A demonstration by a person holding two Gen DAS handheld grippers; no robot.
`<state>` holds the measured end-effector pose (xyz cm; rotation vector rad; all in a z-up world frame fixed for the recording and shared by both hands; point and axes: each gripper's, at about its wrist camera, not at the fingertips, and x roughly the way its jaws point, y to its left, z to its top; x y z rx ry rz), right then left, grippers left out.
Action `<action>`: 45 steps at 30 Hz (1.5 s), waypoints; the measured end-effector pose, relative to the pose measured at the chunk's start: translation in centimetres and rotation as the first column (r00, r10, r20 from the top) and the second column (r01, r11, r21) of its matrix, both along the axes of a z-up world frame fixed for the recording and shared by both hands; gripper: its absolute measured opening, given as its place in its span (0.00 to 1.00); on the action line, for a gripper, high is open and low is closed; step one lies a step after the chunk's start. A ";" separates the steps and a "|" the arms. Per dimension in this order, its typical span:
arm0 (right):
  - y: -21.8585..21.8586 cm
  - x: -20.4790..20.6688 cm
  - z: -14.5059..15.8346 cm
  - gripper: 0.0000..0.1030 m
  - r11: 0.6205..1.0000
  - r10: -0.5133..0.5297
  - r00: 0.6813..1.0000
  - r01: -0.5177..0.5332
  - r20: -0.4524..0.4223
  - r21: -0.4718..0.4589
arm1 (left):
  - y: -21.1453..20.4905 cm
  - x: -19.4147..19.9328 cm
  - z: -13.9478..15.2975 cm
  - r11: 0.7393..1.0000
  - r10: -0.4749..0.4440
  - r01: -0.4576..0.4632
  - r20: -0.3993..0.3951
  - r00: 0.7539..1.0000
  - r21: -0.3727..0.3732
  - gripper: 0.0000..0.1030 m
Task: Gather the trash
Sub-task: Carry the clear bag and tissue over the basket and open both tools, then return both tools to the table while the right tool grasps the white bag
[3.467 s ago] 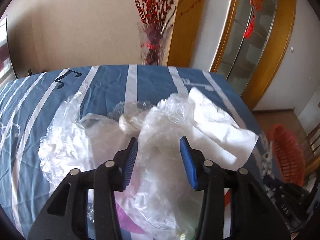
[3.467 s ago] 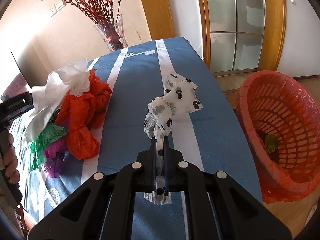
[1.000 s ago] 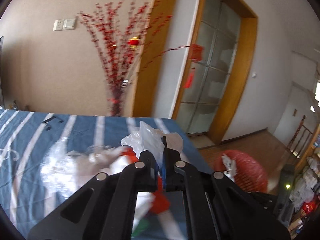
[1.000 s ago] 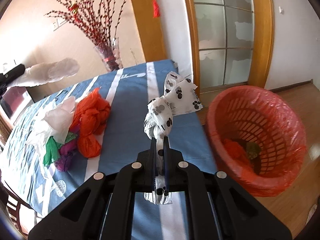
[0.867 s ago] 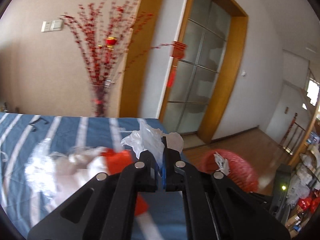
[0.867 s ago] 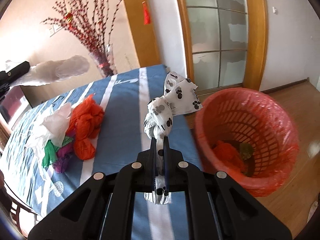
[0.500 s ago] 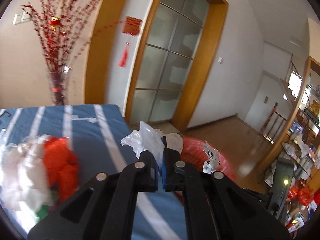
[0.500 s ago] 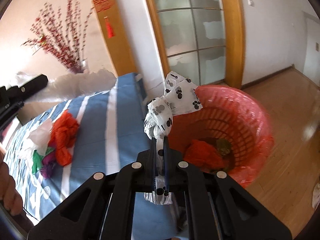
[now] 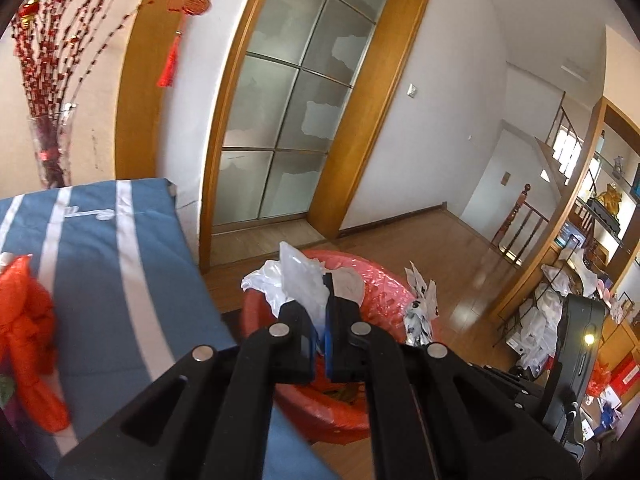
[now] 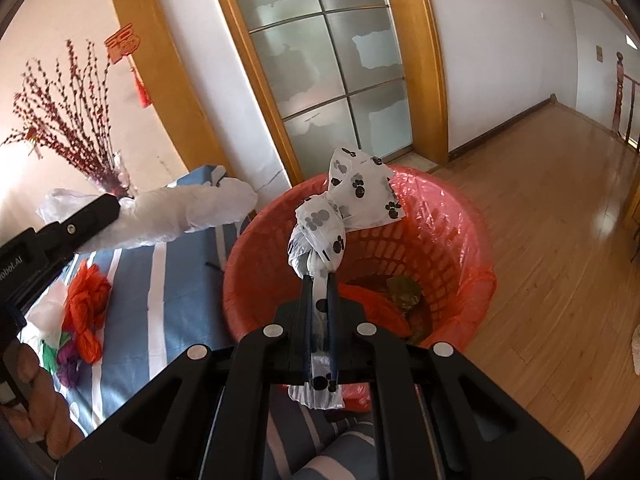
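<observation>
My left gripper (image 9: 318, 312) is shut on a crumpled clear plastic bag (image 9: 300, 284), which hangs over the near rim of a red mesh basket (image 9: 384, 300) on the floor. My right gripper (image 10: 319, 284) is shut on a knotted white bag with black paw prints (image 10: 344, 204), held above the same red mesh basket (image 10: 440, 248). From the right wrist the left gripper (image 10: 108, 216) and its clear plastic bag (image 10: 188, 212) reach in from the left. The paw-print bag (image 9: 420, 308) also shows beyond the basket in the left wrist view.
Beside the basket stands a table with a blue, white-striped cloth (image 9: 100, 264) bearing an orange bag (image 9: 28, 320) and other crumpled bags (image 10: 60, 352). A vase of red branches (image 9: 52, 148) sits at the table's far end. Wooden floor (image 10: 560, 220) lies to the right; a glass door (image 9: 296, 100) behind.
Both grippers swung right, away from the table, and now hang over the red basket with their bags still gripped. The table's trash pile slid to the left edge of both views.
</observation>
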<state>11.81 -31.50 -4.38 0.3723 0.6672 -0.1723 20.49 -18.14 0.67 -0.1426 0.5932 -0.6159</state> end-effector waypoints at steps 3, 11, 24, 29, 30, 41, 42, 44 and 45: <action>-0.8 0.5 0.1 0.07 1.000 -0.010 1.000 0.010 0.009 0.010 | -1.4 0.3 -0.4 1.000 -0.020 0.020 0.002 1.000 0.010 0.05; -2.4 0.8 -0.6 0.22 0.999 -0.037 0.999 0.037 0.000 0.038 | -2.7 1.5 -3.0 0.999 -0.003 0.006 -0.068 0.998 0.053 0.28; 1.2 -0.1 -0.6 0.27 0.999 0.014 1.000 -0.014 -0.008 -0.040 | 4.6 -1.6 -2.0 0.985 0.142 -0.134 -0.068 0.988 0.105 0.47; 4.3 0.0 -0.2 0.27 0.994 0.093 0.996 -0.093 0.000 -0.050 | 8.7 -4.3 -0.8 0.969 0.215 -0.211 -0.025 0.976 0.128 0.48; 5.1 0.1 -0.1 0.27 0.993 0.111 0.994 -0.110 0.001 -0.051 | 9.4 -4.6 -0.6 0.967 0.226 -0.222 -0.017 0.974 0.127 0.48; 13.1 0.2 1.5 0.27 0.951 0.299 0.954 -0.297 0.016 -0.081 | 20.1 -9.3 2.1 0.869 0.466 -0.477 0.109 0.878 0.133 0.55; 14.3 0.3 1.8 0.27 0.941 0.330 0.944 -0.327 0.020 -0.087 | 21.4 -9.8 2.1 0.846 0.499 -0.514 0.125 0.857 0.145 0.56; 16.1 0.3 2.3 0.27 0.924 0.375 0.927 -0.371 0.027 -0.091 | 23.5 -10.5 2.0 0.814 0.542 -0.559 0.137 0.829 0.157 0.56; 17.4 0.4 2.6 0.27 0.910 0.408 0.912 -0.404 0.032 -0.093 | 24.3 -10.7 2.0 0.801 0.559 -0.576 0.139 0.817 0.162 0.56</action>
